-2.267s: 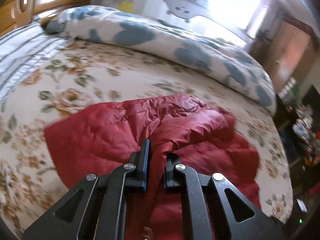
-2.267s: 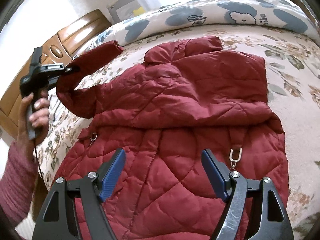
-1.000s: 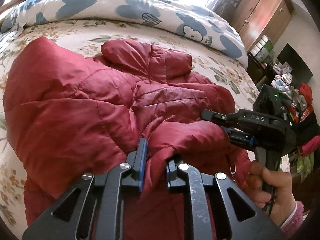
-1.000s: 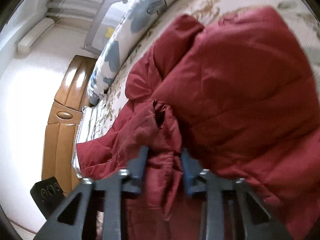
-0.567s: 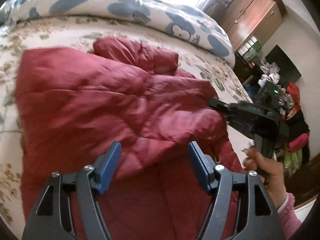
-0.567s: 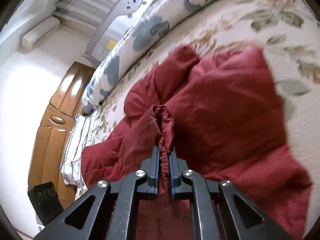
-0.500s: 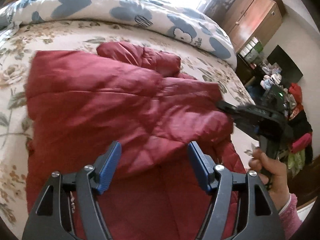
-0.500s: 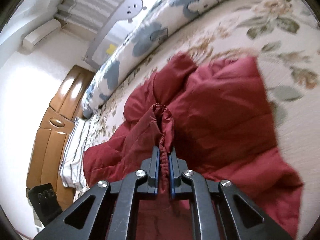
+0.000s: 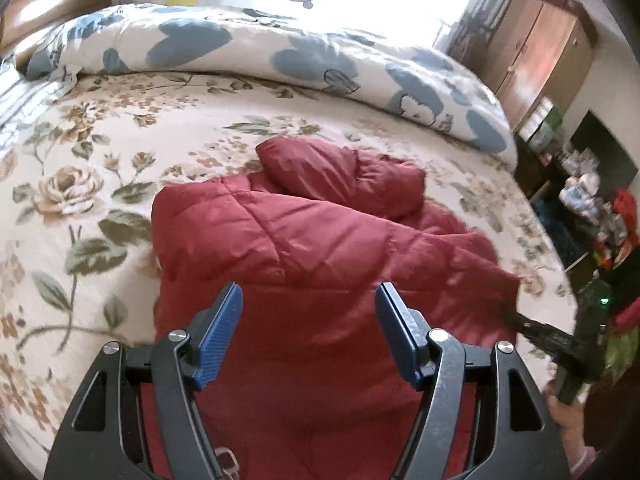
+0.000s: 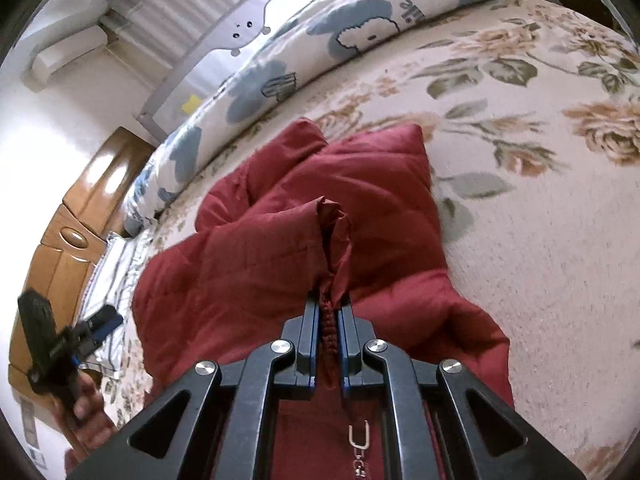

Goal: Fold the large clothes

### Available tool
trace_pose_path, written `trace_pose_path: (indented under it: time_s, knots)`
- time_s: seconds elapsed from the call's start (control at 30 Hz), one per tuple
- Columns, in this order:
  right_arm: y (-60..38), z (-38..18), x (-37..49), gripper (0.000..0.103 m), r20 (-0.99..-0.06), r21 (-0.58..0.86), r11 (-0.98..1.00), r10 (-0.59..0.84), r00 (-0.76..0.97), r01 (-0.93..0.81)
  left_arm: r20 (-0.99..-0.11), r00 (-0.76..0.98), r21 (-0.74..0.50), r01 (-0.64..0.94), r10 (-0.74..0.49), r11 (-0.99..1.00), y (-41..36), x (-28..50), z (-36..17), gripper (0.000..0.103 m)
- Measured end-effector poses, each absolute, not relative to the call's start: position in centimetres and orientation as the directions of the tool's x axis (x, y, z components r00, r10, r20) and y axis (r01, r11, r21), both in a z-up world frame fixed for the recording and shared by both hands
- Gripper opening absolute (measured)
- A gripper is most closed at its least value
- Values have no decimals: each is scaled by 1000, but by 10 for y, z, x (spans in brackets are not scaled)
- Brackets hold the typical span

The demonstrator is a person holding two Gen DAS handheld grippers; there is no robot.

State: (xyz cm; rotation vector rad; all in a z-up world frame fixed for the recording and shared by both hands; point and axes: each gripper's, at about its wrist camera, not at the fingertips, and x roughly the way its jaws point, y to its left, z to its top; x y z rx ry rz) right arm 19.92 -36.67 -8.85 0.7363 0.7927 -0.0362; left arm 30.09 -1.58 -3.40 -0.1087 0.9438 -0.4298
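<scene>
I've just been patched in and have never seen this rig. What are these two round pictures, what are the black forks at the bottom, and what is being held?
No robot arm here: a person holds a handheld claw in each hand, and each round picture comes from a fisheye camera on one claw, looking along its fingers. The left claw is open, hanging over a red padded jacket without gripping it. The right claw is shut on a gathered cuff or edge of the jacket. The jacket lies partly folded on a floral bedspread, with a blue-and-white duvet bunched behind it. In the right view, the person's hand carries the left claw.
</scene>
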Motion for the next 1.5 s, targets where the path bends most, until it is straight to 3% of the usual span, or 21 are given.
trace_pose_path:
  time_s: [0.2, 0.33, 0.4, 0.47, 0.63, 0.83, 1.0, 1.2, 1.5]
  knots:
    - [-363, -87, 201, 14, -684, 558, 770, 216, 697, 309, -849, 430, -190, 296, -308, 936, -27, 318, -81, 68]
    - [-352, -57, 189, 16, -672, 480, 821, 117, 731, 310, -859, 423, -166, 302, -288, 939, -28, 315, -94, 69]
    - [-343, -37, 183, 33, -650, 409, 857, 31, 760, 315, -860, 424, -160, 300, -282, 940, -28, 316, -96, 69]
    - [-330, -20, 180, 41, -611, 370, 885, 2, 792, 283, -863, 426, -149, 296, -270, 944, -30, 317, -97, 69]
    - [-291, -34, 217, 40, -691, 302, 941, 108, 715, 150, -867, 435, -119, 294, -243, 948, -35, 317, -98, 70]
    - [-297, -89, 245, 39, -799, 255, 944, 84, 596, 209, -861, 441, -122, 303, -253, 945, -32, 311, -90, 70]
    - [-306, -106, 245, 39, -802, 271, 937, 94, 590, 219, -816, 486, -153, 339, -313, 928, -26, 294, -66, 70]
    - [-304, -109, 247, 40, -806, 262, 941, 92, 584, 214, -874, 426, -113, 287, -233, 951, -27, 309, -101, 71]
    - [-302, -113, 247, 40, -807, 247, 946, 80, 585, 212, -882, 424, -90, 277, -206, 957, -27, 309, -113, 76]
